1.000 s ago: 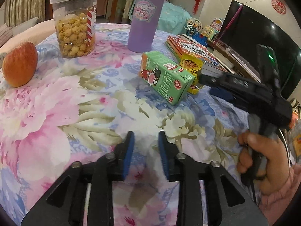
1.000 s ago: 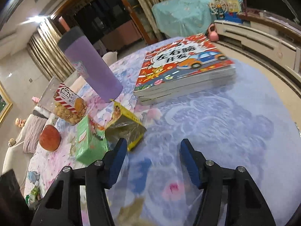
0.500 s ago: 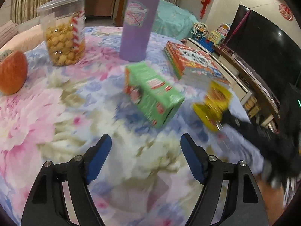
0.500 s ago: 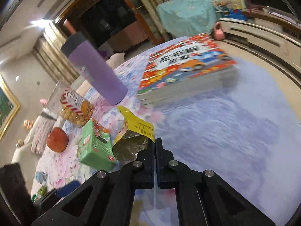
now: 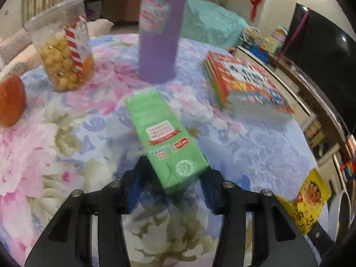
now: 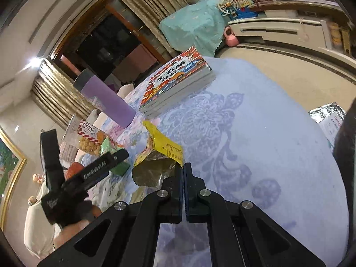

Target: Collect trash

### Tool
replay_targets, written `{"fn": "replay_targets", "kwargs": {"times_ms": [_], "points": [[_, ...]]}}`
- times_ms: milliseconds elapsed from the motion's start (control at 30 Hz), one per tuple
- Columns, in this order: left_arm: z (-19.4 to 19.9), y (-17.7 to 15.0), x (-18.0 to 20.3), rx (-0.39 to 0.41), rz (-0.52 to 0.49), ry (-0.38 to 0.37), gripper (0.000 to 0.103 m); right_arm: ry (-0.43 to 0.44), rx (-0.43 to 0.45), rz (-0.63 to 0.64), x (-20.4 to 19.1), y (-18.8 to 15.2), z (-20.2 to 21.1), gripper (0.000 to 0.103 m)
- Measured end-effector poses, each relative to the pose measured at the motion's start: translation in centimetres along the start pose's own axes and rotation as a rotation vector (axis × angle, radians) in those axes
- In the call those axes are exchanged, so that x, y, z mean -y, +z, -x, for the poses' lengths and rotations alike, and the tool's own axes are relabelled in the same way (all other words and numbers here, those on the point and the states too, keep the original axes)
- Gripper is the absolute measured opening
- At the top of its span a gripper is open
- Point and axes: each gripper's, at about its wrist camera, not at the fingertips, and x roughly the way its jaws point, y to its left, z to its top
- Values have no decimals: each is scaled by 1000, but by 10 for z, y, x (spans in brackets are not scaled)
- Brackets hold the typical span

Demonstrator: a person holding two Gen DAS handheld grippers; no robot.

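Covering the round desk (image 5: 262, 146) is a soft cloth printed with big pink, cream and blue flowers, its weave faintly embossed. On its far side lies a stack of glossy, flat picture books (image 5: 247, 84) with orange and red covers and pale page edges. Beside it stands a tall, smooth lilac cylinder of a bottle (image 5: 160, 33) with a dark cap and a printed label. To its left is a clear plastic tub (image 5: 64, 51), slightly tapered, with a red-and-white striped label and filled with small, knobbly yellow puffs. A round, matte orange-red apple (image 5: 11, 100) sits at the left edge. The green drink carton (image 5: 164, 140), a waxy rectangular box with crisp folded corners, lies on its side in the middle of the cloth; its near end is between the black fingers of the left tool (image 5: 175, 175), whose jaws are closing around it at a middling width, though blur hides whether the blue pads press on its sides. The right tool (image 6: 183, 173) has its black jaws pinched together on the crumpled lower edge of the yellow snack wrapper (image 6: 164, 149), a crinkly foil bag with a shiny, dull-gold inside, held off to the near right of the carton over the cloth.
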Motion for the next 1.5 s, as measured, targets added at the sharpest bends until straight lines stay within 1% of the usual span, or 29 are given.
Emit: {"fn": "replay_targets", "kwargs": {"times_ms": [67,167,333,533,767,867,1133,1500], "points": [[9,-5,3,20,-37,-13,36,0,4,-2,0,-3,3,1],[24,-21,3,14,-68,-45,32,-1,7,-5,-1,-6,6,1],[62,-56,-4,14,-88,-106,31,-8,23,19,-4,-19,19,1],[99,-95,-2,-13,-135,-165,31,-20,56,79,-16,-43,41,1],[130,-127,8,-16,-208,-192,31,-5,95,28,-11,-62,68,1],[139,-134,11,-10,-226,-199,31,-7,119,25,-13,-69,81,1],[157,-145,28,4,-274,-237,31,-22,130,15,-11,-86,103,1],[174,-156,59,4,-331,-299,31,-42,206,3,-1,-85,145,1]]}}
